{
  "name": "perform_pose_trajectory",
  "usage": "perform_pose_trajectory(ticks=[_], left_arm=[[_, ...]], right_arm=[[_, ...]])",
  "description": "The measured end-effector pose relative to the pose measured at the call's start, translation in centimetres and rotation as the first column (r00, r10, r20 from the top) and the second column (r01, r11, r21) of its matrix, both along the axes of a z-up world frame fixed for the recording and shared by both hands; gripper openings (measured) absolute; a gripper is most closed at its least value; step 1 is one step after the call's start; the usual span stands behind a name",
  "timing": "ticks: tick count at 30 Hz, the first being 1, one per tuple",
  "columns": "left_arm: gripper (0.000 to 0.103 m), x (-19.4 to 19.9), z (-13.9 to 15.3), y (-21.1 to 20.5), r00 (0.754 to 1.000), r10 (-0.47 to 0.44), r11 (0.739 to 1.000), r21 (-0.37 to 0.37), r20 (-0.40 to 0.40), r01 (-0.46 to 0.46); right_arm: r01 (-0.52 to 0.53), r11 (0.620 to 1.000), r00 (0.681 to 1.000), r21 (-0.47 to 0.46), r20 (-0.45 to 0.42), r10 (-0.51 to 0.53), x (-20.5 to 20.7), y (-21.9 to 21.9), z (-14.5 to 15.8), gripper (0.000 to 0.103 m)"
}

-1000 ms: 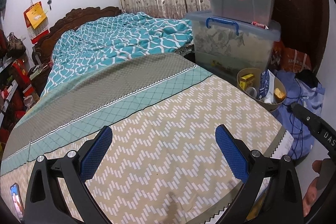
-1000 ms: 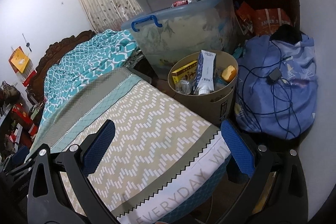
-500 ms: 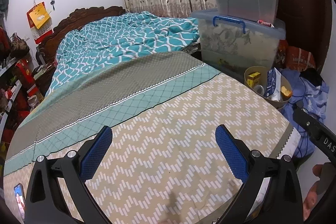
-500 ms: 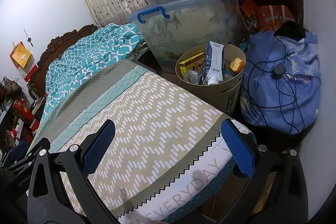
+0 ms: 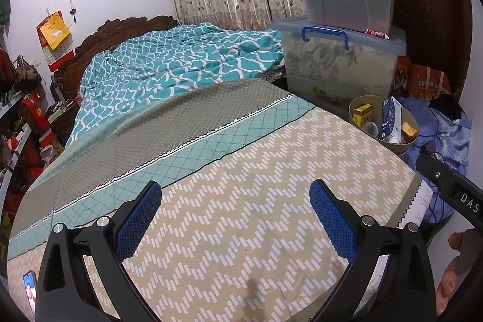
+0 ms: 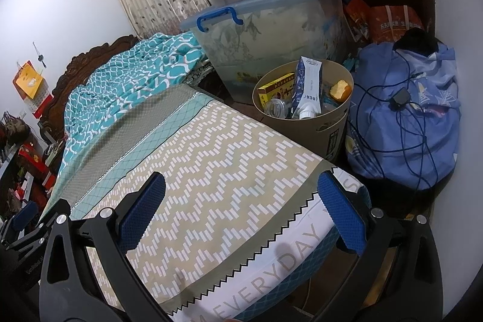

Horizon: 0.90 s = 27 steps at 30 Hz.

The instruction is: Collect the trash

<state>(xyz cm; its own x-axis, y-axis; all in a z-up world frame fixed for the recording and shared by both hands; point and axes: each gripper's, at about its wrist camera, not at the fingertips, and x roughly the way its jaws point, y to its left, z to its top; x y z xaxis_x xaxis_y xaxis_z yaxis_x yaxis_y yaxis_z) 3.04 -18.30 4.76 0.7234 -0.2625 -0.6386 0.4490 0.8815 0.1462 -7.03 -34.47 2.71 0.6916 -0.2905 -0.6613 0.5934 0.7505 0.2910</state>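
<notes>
A tan round trash bin [image 6: 332,129] stands on the floor past the bed's far corner; it also shows in the left wrist view [image 5: 356,110]. It holds a blue-and-white carton [image 6: 308,86], a yellow box [image 6: 276,88], a clear plastic bottle [image 6: 276,107] and an orange piece [image 6: 341,88]. My left gripper [image 5: 235,213] is open and empty above the zigzag bedspread [image 5: 241,201]. My right gripper [image 6: 241,207] is open and empty above the bed's corner, short of the bin.
Two stacked clear storage boxes [image 6: 265,29] stand behind the bin. A blue cloth bundle [image 6: 407,122] with black cables lies to its right. A teal quilt [image 5: 169,65] covers the far bed. A phone [image 5: 29,291] lies at the bed's near left. Shelves line the left wall.
Both grippers have pulled back from the bin and risen a little, so the bin looks smaller and farther. Both stay open and empty.
</notes>
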Motion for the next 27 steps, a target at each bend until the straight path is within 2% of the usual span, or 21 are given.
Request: perform_pose_trajectory(ticks=[12, 27], left_arm=[[0.095, 0.6, -1.0, 0.2, 0.999, -0.036, 0.999, 0.007, -0.033, 0.037], [0.095, 0.7, -1.1, 0.5, 0.998, -0.059, 0.998, 0.002, -0.030, 0.059]], right_arm=[[0.028, 0.999, 1.000, -0.025, -0.012, -0.028, -0.1, 1.0, 0.4, 0.100], [0.070, 0.997, 0.997, -0.023, -0.012, -0.071, -0.6, 1.9, 0.7, 0.100]])
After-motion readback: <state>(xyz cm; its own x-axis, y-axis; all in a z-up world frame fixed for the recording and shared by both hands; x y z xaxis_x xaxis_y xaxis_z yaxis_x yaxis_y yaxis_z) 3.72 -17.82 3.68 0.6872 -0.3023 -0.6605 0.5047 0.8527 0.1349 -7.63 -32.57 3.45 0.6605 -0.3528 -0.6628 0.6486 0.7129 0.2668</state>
